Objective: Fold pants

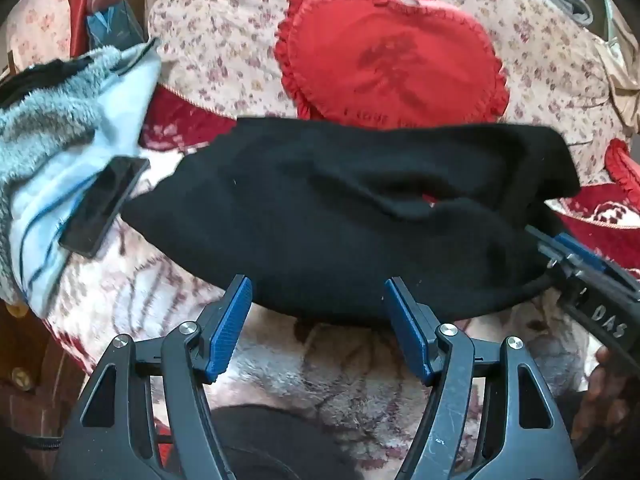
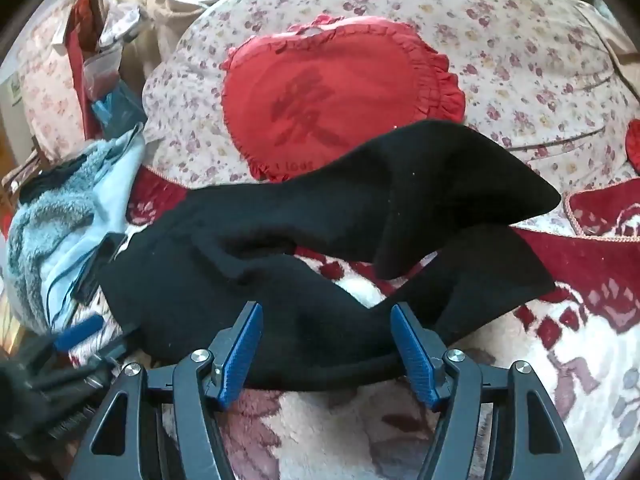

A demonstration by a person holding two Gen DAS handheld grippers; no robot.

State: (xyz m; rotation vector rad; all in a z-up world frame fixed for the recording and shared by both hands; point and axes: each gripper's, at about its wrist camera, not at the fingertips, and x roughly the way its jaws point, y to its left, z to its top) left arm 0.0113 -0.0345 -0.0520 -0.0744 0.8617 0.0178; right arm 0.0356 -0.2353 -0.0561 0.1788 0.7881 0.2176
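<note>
The black pants (image 1: 340,216) lie bunched across a patterned red and white blanket (image 1: 140,292). My left gripper (image 1: 318,292) is open, its blue pads at the near edge of the cloth, nothing clamped. In the right wrist view the pants (image 2: 280,264) spread with both legs pointing right, the upper leg lifted into a fold. My right gripper (image 2: 326,320) is open with the near hem of the pants lying between its pads. The right gripper also shows at the right edge of the left wrist view (image 1: 588,276).
A red heart-shaped pillow (image 1: 392,64) leans on a floral cushion (image 1: 224,40) behind the pants. A pale blue fleece garment (image 1: 68,152) lies at the left with a black flat object (image 1: 104,204) on it. Clutter stands at the far left.
</note>
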